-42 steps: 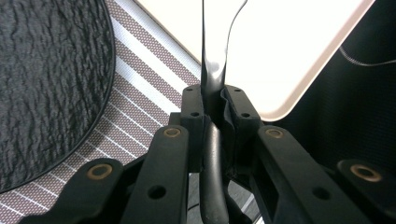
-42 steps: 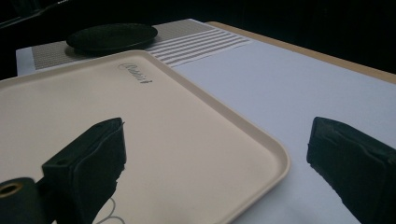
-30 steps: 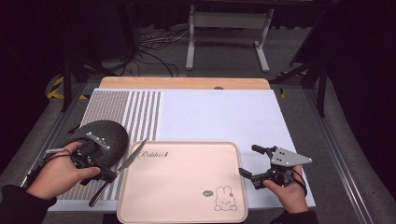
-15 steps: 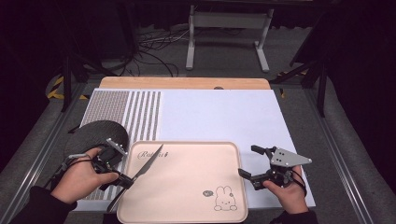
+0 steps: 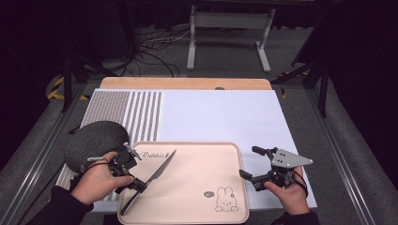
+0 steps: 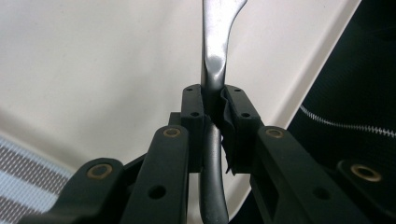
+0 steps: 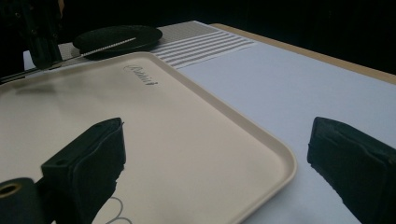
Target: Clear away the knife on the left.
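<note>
- The white mat (image 5: 220, 115) beyond my tray (image 5: 197, 187) lay bare, open for passage.
- At near left, a dark round pad (image 5: 94, 140) and the knife (image 5: 152, 178) clamped in my left gripper (image 5: 129, 173) crowded the tray's left edge.
- My right gripper (image 5: 251, 164), jaws apart, occupied the tray's right rim.

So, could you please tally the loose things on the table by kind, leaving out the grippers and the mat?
Knife, held in the left gripper over the tray: 1
Tray, pinkish with a rabbit drawing: 1
Round dark plate, at the table's left edge: 1
Total: 3
</note>
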`<action>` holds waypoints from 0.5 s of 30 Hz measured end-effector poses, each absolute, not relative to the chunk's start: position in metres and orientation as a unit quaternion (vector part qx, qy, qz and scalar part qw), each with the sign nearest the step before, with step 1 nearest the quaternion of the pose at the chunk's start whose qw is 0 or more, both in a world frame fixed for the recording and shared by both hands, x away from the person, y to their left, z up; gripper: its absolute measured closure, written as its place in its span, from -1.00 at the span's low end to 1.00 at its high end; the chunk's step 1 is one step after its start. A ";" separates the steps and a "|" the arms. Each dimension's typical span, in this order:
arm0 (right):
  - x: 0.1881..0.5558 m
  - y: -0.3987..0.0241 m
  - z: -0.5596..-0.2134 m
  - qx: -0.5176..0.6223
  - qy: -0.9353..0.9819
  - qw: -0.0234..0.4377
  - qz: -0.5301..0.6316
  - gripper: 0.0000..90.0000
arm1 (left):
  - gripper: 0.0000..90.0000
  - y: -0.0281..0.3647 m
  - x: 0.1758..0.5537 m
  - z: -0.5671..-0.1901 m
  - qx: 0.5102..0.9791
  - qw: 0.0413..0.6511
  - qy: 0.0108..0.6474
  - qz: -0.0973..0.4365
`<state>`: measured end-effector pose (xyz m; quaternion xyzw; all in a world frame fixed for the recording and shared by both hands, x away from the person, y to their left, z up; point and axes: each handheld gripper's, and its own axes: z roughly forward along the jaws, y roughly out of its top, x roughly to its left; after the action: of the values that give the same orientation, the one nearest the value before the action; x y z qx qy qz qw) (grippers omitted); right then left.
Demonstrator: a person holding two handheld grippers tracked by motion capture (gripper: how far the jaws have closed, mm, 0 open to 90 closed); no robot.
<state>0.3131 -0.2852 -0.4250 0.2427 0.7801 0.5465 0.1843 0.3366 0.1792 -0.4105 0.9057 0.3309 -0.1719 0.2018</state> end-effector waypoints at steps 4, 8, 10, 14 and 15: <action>0.313 -0.286 -0.425 0.243 0.779 0.184 0.547 -0.89 | 0.78 0.177 0.338 -0.416 0.904 0.199 0.336 -0.173; 0.313 -0.285 -0.425 0.242 0.780 0.183 0.547 -0.89 | 0.78 0.175 0.339 -0.424 0.902 0.191 0.343 -0.178; 0.313 -0.285 -0.425 0.242 0.780 0.183 0.547 -0.89 | 0.78 0.175 0.340 -0.426 0.902 0.188 0.346 -0.178; 0.313 -0.285 -0.426 0.242 0.781 0.183 0.546 -0.89 | 0.78 0.175 0.341 -0.429 0.900 0.185 0.353 -0.175; 0.313 -0.285 -0.426 0.242 0.782 0.182 0.545 -0.89 | 0.78 0.175 0.341 -0.430 0.901 0.181 0.356 -0.170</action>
<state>0.3133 -0.2852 -0.4259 0.2415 0.7818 0.5452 0.1820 0.3412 0.1751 -0.4296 0.9008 0.3562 -0.1697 0.1813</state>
